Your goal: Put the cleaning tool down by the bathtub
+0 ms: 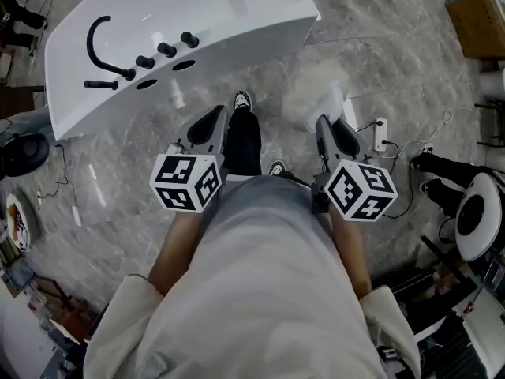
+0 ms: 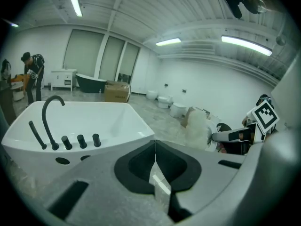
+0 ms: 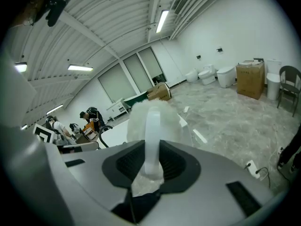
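The white bathtub [image 1: 237, 30] with its black tap [image 1: 99, 42] stands on the marble floor ahead and to my left. The cleaning tool is a fluffy white duster [image 1: 316, 93] on a white handle [image 3: 151, 126]. My right gripper [image 1: 325, 125] is shut on that handle, and the fluffy head [image 3: 155, 114] sticks out beyond the jaws, held in the air to the right of the tub. My left gripper [image 1: 215, 117] is shut with nothing in it, its jaws meeting along one seam [image 2: 155, 147], close to the tub's near wall [image 2: 94, 149]. The duster [image 2: 197, 128] also shows in the left gripper view.
My feet [image 1: 243, 101] stand between the grippers. A power strip [image 1: 381, 133] with cables lies on the floor at the right, near a round white seat [image 1: 477, 215]. A cardboard box [image 1: 477, 22] sits far right. People [image 2: 33, 74] work beyond the tub; toilets [image 2: 164, 100] line the far wall.
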{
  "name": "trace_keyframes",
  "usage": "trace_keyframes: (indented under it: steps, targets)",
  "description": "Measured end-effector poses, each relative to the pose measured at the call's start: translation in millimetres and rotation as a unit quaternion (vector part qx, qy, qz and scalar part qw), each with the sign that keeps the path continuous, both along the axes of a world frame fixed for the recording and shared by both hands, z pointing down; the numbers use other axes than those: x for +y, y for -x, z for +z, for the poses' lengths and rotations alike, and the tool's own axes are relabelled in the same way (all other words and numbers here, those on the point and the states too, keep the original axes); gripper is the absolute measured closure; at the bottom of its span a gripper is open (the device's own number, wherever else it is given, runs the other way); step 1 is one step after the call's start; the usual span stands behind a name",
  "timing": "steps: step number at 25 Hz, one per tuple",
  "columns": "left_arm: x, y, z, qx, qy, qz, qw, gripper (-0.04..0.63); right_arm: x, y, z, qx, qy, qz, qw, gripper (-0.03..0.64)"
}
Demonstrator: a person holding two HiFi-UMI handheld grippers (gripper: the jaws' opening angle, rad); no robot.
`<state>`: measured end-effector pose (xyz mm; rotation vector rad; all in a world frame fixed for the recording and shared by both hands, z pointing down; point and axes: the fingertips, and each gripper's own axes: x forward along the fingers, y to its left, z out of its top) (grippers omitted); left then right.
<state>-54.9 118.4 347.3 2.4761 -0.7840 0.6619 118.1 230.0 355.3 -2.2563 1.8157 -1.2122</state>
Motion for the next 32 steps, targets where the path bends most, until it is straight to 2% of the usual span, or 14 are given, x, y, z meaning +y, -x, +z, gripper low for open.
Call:
trace_keyframes:
  steps: [17, 26, 32]
  targets:
    - [-166, -48, -15, 0.021, 0.006, 0.050, 0.9985, 0.586, -157, -31, -22, 0.011, 0.004, 0.029, 1.000, 0.531]
    - [-236, -35, -2, 0.026, 0.020, 0.062, 0.9975, 0.586, -229, -22, -21, 0.023, 0.014, 0.027, 0.999, 0.531]
    - [-262, -22, 10, 0.029, 0.031, 0.066, 0.9969, 0.586, -259, -5, -20, 0.025, 0.017, 0.004, 1.000, 0.529]
